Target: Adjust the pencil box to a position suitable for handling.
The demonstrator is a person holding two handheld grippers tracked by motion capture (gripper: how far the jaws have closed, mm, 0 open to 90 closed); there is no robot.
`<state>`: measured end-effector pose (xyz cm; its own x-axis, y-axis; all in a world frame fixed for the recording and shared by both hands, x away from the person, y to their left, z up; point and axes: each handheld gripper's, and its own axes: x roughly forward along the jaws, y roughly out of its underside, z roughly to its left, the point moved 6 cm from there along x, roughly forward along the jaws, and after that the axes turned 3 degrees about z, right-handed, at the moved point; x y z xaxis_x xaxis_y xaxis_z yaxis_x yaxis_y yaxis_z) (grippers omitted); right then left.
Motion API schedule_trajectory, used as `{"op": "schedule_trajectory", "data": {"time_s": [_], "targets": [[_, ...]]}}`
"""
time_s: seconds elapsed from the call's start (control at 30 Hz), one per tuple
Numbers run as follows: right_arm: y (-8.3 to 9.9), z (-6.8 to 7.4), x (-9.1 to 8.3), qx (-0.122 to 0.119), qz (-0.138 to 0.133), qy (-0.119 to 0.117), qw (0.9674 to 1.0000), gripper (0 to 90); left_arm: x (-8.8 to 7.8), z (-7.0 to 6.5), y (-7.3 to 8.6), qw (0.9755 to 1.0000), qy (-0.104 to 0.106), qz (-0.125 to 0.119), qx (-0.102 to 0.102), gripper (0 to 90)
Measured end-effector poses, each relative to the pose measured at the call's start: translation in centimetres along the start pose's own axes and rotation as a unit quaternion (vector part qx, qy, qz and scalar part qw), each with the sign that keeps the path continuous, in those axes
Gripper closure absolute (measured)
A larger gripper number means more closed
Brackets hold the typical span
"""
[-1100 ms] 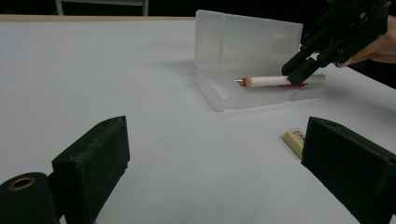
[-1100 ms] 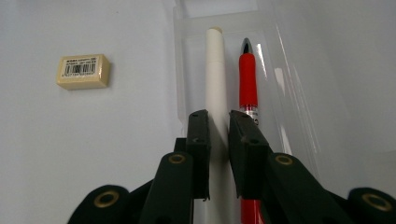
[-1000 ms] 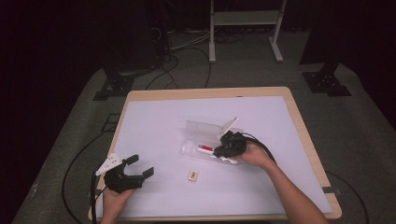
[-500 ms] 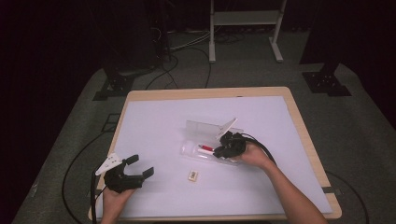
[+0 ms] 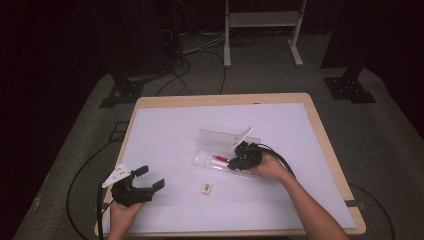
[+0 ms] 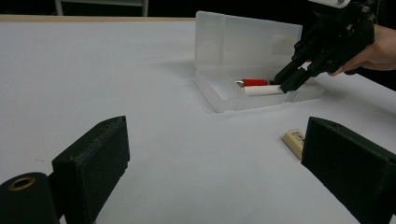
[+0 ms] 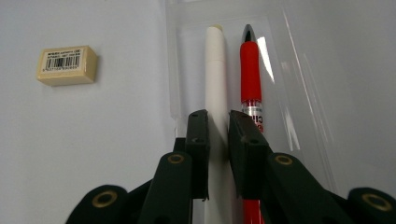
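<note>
A clear plastic case [image 5: 202,159] lies open in the middle of the table, its lid [image 6: 243,44] standing upright behind it. Inside lie a white pen [image 7: 215,65] and a red pen [image 7: 250,70], side by side. My right gripper [image 7: 218,135] reaches into the case from the right, with its jaws shut on the white pen, which rests low in the tray. A small cream eraser [image 5: 206,187] with a barcode label lies on the mat just in front of the case. My left gripper [image 5: 149,179] rests near the table's front left, open and with nothing between its jaws.
A white mat [image 5: 165,135] covers the wooden table [image 5: 320,125]. Cables trail from both grippers over the table's edges. Beyond the table are a dark floor, stand bases and a white frame [image 5: 260,20].
</note>
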<state>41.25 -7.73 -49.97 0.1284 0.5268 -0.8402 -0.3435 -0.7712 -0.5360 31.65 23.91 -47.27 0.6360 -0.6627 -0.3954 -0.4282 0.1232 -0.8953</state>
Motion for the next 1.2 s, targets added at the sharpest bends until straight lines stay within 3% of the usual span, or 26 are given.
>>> {"op": "schedule_trajectory", "data": {"time_s": [0.67, 1.2], "targets": [[0.1, 0.0, 0.0, 0.004, -0.009, -0.004, 0.9999, 75.8, 0.2, -0.3, 0.0, 1.0000, 0.003, 0.000, 0.002, 7.3], [0.9, 0.1, -2.8, 0.011, -0.052, 0.012, 0.9985, 68.9, 1.0, -1.1, 0.1, 0.9998, 0.013, 0.010, 0.013, 7.3]]}}
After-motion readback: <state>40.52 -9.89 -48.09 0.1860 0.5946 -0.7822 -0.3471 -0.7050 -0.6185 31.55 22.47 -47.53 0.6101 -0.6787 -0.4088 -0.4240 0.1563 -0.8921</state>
